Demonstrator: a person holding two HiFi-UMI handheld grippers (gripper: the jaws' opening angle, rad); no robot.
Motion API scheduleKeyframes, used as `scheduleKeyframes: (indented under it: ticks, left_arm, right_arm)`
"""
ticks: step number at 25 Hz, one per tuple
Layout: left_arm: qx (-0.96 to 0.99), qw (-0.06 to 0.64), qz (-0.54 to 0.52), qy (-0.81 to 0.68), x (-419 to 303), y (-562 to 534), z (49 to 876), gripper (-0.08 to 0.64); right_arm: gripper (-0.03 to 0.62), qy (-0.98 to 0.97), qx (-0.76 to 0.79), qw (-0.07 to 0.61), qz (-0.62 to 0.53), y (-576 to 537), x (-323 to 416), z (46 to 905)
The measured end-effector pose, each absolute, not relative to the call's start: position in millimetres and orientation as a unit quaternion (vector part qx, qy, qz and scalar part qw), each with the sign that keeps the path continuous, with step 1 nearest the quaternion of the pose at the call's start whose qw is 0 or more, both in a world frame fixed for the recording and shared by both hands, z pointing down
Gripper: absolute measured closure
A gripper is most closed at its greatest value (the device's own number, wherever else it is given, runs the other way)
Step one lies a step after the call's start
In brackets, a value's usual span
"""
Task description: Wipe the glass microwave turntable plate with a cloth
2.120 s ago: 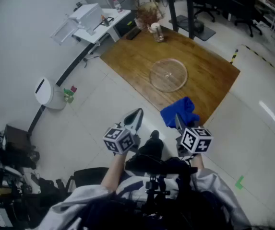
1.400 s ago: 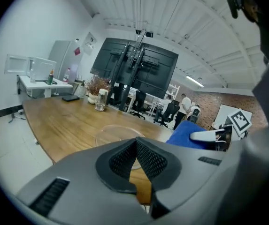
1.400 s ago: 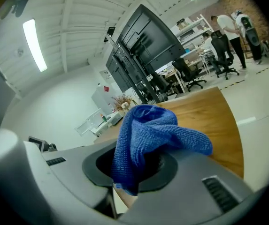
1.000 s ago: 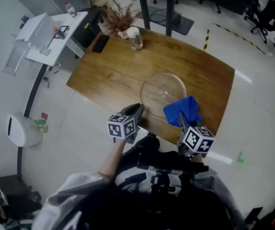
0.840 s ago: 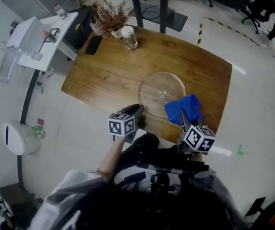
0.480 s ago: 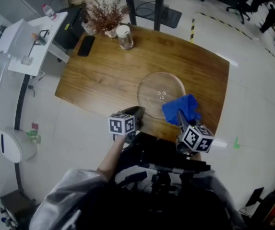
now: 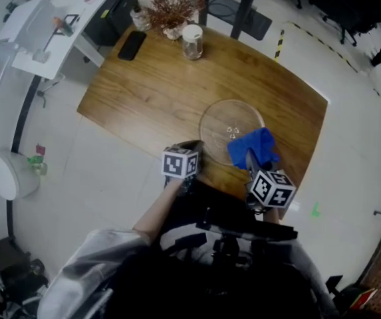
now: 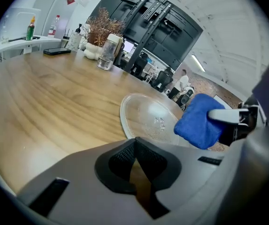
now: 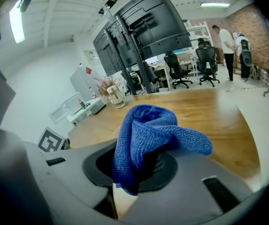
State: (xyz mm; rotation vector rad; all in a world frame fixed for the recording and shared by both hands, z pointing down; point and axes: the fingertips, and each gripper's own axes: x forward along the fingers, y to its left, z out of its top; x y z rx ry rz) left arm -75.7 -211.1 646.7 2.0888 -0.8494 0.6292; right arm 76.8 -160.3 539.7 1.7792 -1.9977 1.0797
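The round glass turntable plate (image 7: 230,121) lies flat on the wooden table (image 7: 150,85), near its front edge. My right gripper (image 7: 251,159) is shut on a bunched blue cloth (image 7: 253,145), which hangs over the plate's near right rim; contact cannot be told. The right gripper view shows the cloth (image 9: 146,128) filling the jaws of the right gripper (image 9: 141,165). My left gripper (image 7: 191,149) sits at the table's front edge, just left of the plate, with nothing in it. In the left gripper view its pads (image 8: 135,144) meet, with the plate (image 8: 146,116) and cloth (image 8: 199,122) ahead.
A glass jar (image 7: 192,41), a dried plant (image 7: 175,5) and a black phone (image 7: 131,45) stand along the table's far edge. A white side table (image 7: 50,18) is at far left. Office chairs and dark shelving show behind in the right gripper view.
The person has walked up to the table. Both grippers moved from over the floor to the table's front edge, and the cloth now hangs at the plate's near right rim.
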Motion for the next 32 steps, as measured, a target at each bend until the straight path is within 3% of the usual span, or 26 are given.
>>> scheduleKeyframes:
  ticks: [12,16,24,32]
  left_arm:
    - [0.831,0.357,0.282,-0.319,-68,-204,651,0.563]
    - [0.831,0.358,0.281,-0.319,-69,-204,652,0.563]
    - [0.829,0.371,0.276,-0.314,-70,-204,653,0.563]
    - [0.825,0.387,0.260,-0.320,-73,-211,650,0.563]
  right_arm:
    - [0.517,-0.766,0.504,0.258,0.305,-269,-17,589]
    - [0.515,-0.737,0.524,0.299,0.306,-277,19,609]
    - [0.514,-0.675,0.586,0.272,0.357,-265,127,612]
    - [0.514,-0.649,0.609,0.288,0.354,-244,170,610]
